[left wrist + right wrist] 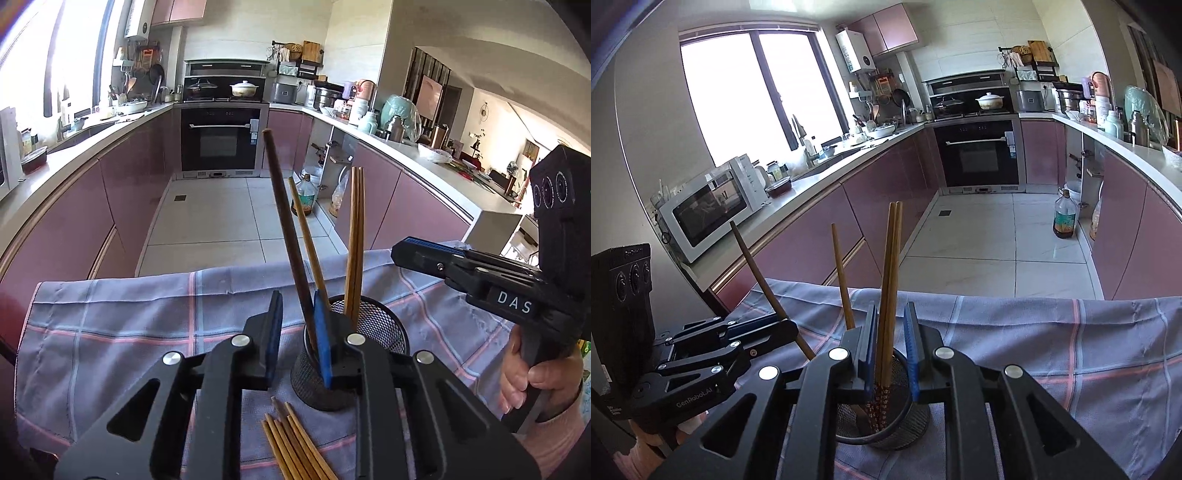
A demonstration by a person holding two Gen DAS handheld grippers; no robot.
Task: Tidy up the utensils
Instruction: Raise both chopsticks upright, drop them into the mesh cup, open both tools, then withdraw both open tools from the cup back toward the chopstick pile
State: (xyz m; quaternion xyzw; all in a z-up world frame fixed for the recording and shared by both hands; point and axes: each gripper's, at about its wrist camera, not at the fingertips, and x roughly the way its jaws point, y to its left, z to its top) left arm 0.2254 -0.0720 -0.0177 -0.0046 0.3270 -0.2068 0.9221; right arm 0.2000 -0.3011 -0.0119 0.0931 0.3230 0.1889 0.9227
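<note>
Lettering reading "DAS" shows on the right gripper, "GenRobot.AI" on the left gripper. Both sit low over the black mesh cup on the plaid cloth. Left's jaws stand apart beside a dark stick; right's stand apart around a chopstick pair standing in the cup. Loose chopsticks lie on the cloth just beside the cup.

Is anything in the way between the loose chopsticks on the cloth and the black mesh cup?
Nothing on the cloth lies between them: the loose chopsticks lie right beside the mesh cup. But the left gripper hangs over that side of the cup, and four utensils already stand inside it.
</note>
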